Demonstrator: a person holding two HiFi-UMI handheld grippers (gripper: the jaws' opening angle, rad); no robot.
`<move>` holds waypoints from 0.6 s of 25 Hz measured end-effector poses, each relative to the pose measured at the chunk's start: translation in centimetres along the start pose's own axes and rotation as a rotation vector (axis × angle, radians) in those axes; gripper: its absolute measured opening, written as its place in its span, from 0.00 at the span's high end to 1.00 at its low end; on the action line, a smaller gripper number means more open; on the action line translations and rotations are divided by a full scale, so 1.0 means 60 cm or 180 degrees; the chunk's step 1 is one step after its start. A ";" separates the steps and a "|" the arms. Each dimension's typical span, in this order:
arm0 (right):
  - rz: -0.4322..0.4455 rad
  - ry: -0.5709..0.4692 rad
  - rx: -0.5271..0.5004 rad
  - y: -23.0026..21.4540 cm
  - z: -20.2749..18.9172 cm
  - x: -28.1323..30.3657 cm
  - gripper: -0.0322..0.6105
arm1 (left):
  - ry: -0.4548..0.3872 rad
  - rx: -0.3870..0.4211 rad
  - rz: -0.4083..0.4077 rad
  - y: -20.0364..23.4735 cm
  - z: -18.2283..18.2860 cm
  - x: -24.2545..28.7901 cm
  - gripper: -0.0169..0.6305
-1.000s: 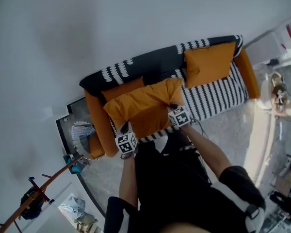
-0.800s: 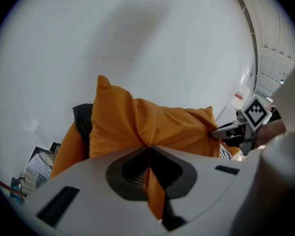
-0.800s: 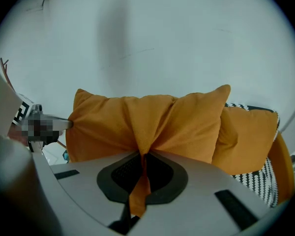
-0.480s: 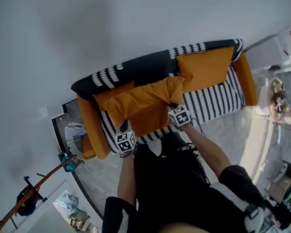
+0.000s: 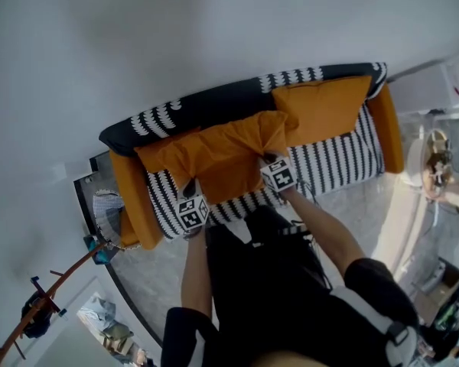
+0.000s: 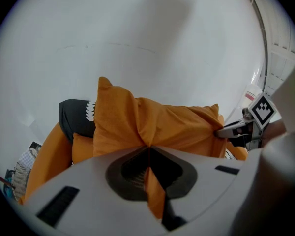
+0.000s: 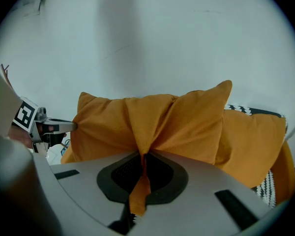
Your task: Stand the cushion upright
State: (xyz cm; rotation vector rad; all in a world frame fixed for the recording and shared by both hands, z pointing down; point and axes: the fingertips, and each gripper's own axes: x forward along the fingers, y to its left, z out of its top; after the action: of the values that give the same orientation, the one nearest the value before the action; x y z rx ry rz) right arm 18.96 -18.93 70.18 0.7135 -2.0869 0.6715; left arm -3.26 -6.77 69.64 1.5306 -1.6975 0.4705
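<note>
One sofa [image 5: 344,155] with two orange armrests [image 5: 130,197]. Three orange cushions (one half hidden behind another): middle cushion [image 5: 229,159], right cushion [image 5: 325,109], left cushion [image 5: 157,153]. Two grippers: left gripper [image 5: 190,184], right gripper [image 5: 267,158]. One person [image 5: 268,281].

The soft orange fabric cushion [image 5: 222,155] now lies closer to the sofa's black-and-white patterned backrest [image 5: 214,102] than a second ago. The left gripper [image 5: 189,186] and the right gripper [image 5: 269,159] have moved toward that backrest with it. More of the striped seat [image 5: 237,205] before the backrest is uncovered.
</note>
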 end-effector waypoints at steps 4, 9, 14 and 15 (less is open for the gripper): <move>0.0031 0.0047 0.0033 -0.023 0.004 0.024 0.95 | 0.0061 0.0011 0.0041 0.000 0.003 0.039 0.97; 0.0054 0.0098 0.0096 -0.045 0.001 0.054 0.95 | 0.0072 -0.0017 0.0105 0.004 0.006 0.084 0.97; 0.0015 0.0108 0.0136 -0.067 0.014 0.085 0.95 | 0.0040 -0.0042 0.0117 0.013 0.012 0.128 0.97; 0.0020 0.0083 0.0140 -0.067 0.019 0.091 0.95 | 0.0053 -0.0025 0.0123 0.017 0.011 0.136 0.97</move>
State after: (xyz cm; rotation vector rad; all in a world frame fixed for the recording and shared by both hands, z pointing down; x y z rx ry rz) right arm 18.32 -23.89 74.92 0.7192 -2.0570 0.7285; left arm -4.12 -12.44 75.58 1.4868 -1.7166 0.4949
